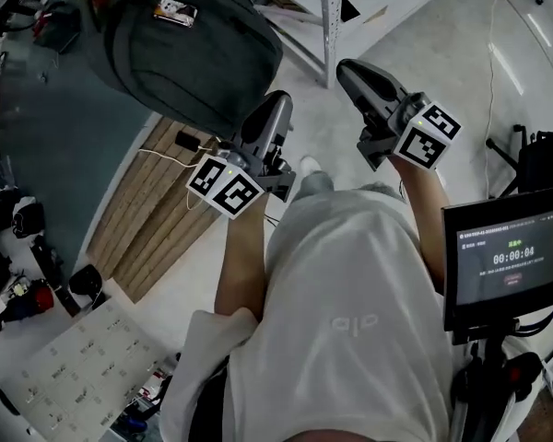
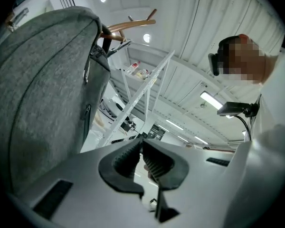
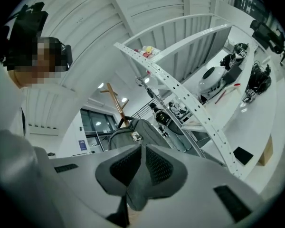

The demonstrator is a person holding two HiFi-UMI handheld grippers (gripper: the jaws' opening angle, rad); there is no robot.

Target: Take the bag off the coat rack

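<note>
A grey fabric backpack [image 2: 42, 89] hangs on a wooden coat rack with angled pegs [image 2: 128, 25]. Its top loop is hooked over a peg and its body drops straight down below the rack's arms. A small printed tag is fixed high on its front.

The left gripper [image 2: 141, 144] sits below the coat rack, close beside the lower part of the hanging backpack and not touching it. It points upward. Its ribbed black pads are clenched tip to tip with nothing caught between them.

The right gripper [image 3: 142, 148] is farther from the coat rack, with the backpack small and distant in its view. It is raised too. Its pads are pressed together and empty.

A white perforated metal shelving frame [image 3: 180, 96] stands just beside the coat rack, with small items on its shelves. A slatted wooden board [image 1: 157, 210] lies on the floor below the rack. On the far side of the person's white shirt [image 1: 350, 320] from the coat rack, a black monitor [image 1: 507, 256] shows a timer.
</note>
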